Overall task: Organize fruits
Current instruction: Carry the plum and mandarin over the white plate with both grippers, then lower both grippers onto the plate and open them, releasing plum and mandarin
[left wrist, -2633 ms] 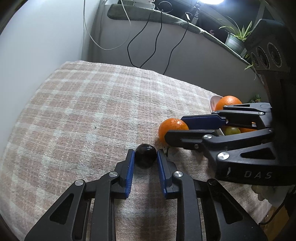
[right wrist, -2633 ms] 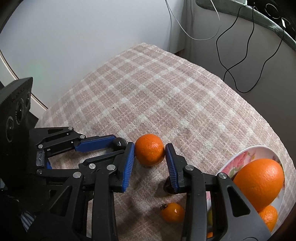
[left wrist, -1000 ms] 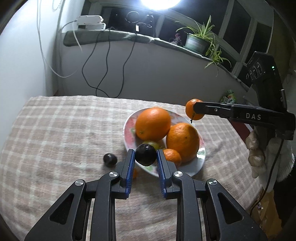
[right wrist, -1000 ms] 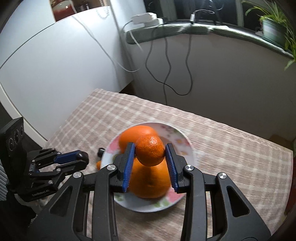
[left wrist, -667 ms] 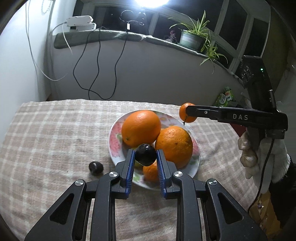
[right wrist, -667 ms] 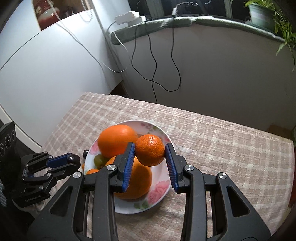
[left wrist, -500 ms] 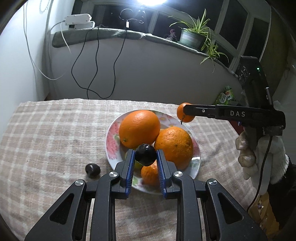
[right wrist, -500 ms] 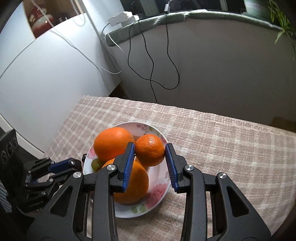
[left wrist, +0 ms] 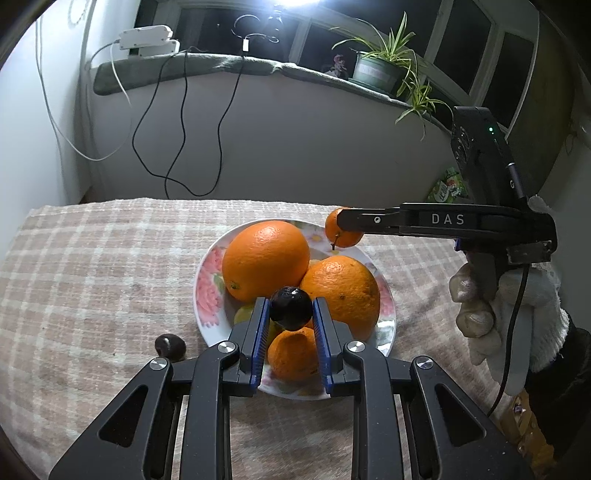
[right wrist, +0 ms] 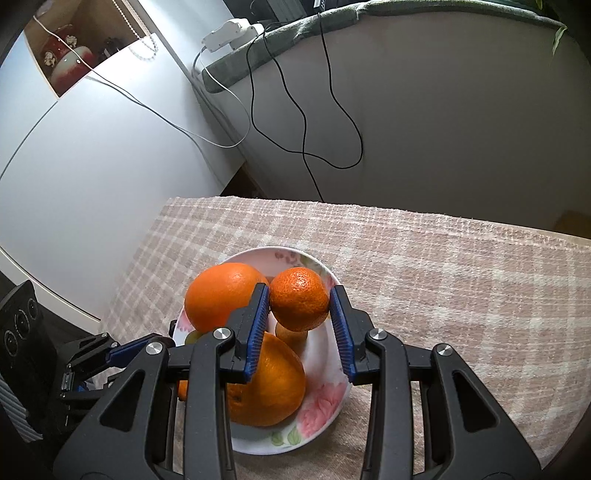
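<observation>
Above the checked cloth [right wrist: 443, 258], each hand-held gripper pinches fruit over the plate [right wrist: 325, 406].

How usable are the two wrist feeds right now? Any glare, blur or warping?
Left wrist view: a lamp blows out the top edge, windows black, yet the plate stays sharp. Right wrist view: even, softer light, tablecloth slightly smeared. Both: fisheye bends the walls and darkens the corners.

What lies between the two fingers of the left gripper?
A small dark fruit, clamped between the blue pads of the left gripper above the plate. The left wrist view shows it.
</observation>
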The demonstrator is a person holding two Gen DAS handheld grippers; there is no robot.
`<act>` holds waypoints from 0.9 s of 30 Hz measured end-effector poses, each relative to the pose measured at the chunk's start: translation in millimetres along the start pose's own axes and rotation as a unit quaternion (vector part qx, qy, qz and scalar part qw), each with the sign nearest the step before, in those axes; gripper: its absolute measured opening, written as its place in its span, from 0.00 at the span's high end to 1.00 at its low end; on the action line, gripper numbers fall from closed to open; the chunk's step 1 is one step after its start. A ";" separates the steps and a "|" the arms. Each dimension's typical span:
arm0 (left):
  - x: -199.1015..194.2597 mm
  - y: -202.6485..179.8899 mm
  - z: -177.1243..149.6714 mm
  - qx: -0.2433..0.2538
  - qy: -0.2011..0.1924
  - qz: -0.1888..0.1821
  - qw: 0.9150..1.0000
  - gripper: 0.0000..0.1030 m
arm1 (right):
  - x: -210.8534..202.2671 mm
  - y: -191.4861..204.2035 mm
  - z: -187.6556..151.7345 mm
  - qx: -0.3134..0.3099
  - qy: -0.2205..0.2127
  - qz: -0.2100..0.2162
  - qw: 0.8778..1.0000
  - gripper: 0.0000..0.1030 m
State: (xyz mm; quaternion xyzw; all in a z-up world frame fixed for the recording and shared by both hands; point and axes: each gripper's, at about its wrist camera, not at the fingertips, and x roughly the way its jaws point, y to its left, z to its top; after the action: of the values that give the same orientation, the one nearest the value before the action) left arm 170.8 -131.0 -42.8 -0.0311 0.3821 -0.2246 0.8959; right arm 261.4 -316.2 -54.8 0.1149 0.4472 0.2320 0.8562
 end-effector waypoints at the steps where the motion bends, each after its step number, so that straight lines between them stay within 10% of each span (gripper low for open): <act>1: 0.2 -0.5 -0.1 0.000 0.000 0.000 1.000 0.78 | 0.1 0.1 0.1 0.000 -0.001 0.000 1.000 0.65; 12: 0.6 -5.9 0.7 0.006 -0.001 0.002 1.000 0.78 | 2.7 2.4 0.2 -0.004 0.000 -0.001 1.000 0.65; 19: -1.4 -5.4 1.6 0.006 -0.006 0.002 1.000 0.53 | -4.7 5.6 2.2 -0.006 -0.016 -0.005 1.000 0.40; 27: -2.8 -6.5 -0.7 0.010 -0.003 0.003 1.000 0.49 | -12.0 9.3 1.4 -0.012 -0.029 -0.014 0.999 0.27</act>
State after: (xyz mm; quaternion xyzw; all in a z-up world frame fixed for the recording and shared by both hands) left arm 166.1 -135.5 -39.9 -0.0218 0.3772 -0.2252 0.8981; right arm 253.9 -314.0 -41.7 0.1048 0.4213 0.2220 0.8731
